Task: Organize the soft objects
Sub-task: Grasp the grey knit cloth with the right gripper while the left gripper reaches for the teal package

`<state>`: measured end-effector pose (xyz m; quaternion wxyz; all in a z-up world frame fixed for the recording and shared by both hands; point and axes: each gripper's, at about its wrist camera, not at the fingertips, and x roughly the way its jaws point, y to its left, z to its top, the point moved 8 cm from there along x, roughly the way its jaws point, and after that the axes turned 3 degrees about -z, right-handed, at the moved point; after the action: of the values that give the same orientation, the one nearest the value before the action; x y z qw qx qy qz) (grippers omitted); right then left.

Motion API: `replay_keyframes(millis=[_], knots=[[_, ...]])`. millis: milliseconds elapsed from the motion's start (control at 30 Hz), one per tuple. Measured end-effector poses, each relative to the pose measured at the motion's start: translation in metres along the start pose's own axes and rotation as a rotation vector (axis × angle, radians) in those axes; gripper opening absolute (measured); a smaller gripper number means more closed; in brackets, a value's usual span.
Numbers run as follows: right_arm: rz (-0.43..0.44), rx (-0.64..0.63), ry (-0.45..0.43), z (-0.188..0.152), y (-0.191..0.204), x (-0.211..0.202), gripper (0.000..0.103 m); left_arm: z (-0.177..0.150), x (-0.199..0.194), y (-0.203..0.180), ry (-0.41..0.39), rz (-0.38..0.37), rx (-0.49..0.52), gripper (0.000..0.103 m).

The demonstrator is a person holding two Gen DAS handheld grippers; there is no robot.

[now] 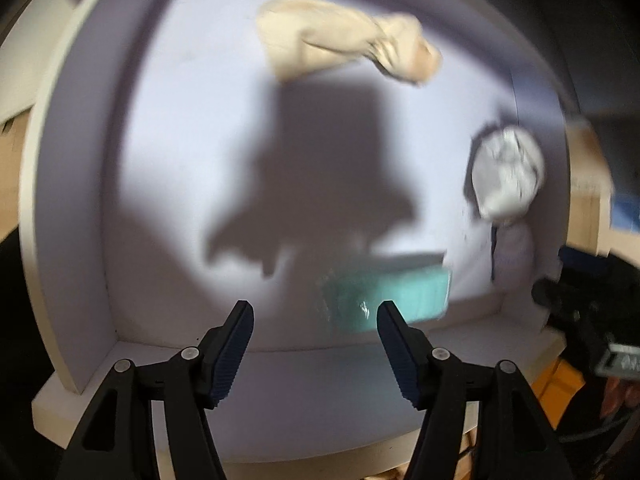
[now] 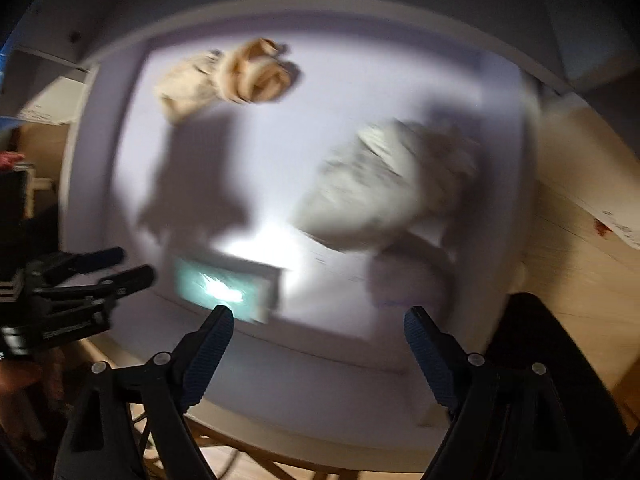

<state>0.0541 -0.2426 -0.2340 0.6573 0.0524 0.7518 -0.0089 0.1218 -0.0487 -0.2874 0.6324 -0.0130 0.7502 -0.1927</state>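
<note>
Both tongs are hanging open and empty above a white box (image 1: 84,216), pointing steeply down into it, with nothing between either pair of jaws. The left tongs (image 1: 316,322) are standing moderately parted over the near wall, just short of a teal pack (image 1: 394,290) lying flat on the floor by that wall. The right tongs (image 2: 319,330) are spread wider and are looking nearly straight down, with a grey-white rolled bundle (image 2: 384,188) lying ahead of them toward the right wall. A beige rolled bundle (image 1: 340,42) is resting near the far wall, well apart from the other two. Both views are smeared, so the hands are probably travelling, and the fabric detail is too blurred to name. Judging from the layout, the step in hand is likely reaching for the next soft item; doing it well would mean settling the hand first, dropping the jaws astride the thickest part of a roll, and closing across its width so it does not unroll. In the right view the left tongs are showing at the left edge, held by a hand (image 2: 24,380).
</note>
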Motion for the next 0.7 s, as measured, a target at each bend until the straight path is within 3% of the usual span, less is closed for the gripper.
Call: replay_keyframes(millis=[233, 367, 500, 700], knots=[[-0.177, -0.023, 0.079, -0.006, -0.024, 0.041, 0.088, -0.002, 0.008, -0.014, 0.029, 0.018, 0.073, 0.066], [-0.187, -0.039, 0.063, 0.003, -0.019, 0.045, 0.084, -0.004, 0.015, -0.024, 0.051, -0.002, 0.107, 0.066], [-0.238, -0.043, 0.093, 0.007, -0.017, 0.056, 0.084, -0.003, 0.023, -0.037, 0.071, 0.041, 0.195, 0.066], [-0.256, -0.053, 0.089, 0.009, -0.022, 0.047, 0.078, 0.003, 0.044, -0.047, 0.116, 0.178, 0.371, 0.066]])
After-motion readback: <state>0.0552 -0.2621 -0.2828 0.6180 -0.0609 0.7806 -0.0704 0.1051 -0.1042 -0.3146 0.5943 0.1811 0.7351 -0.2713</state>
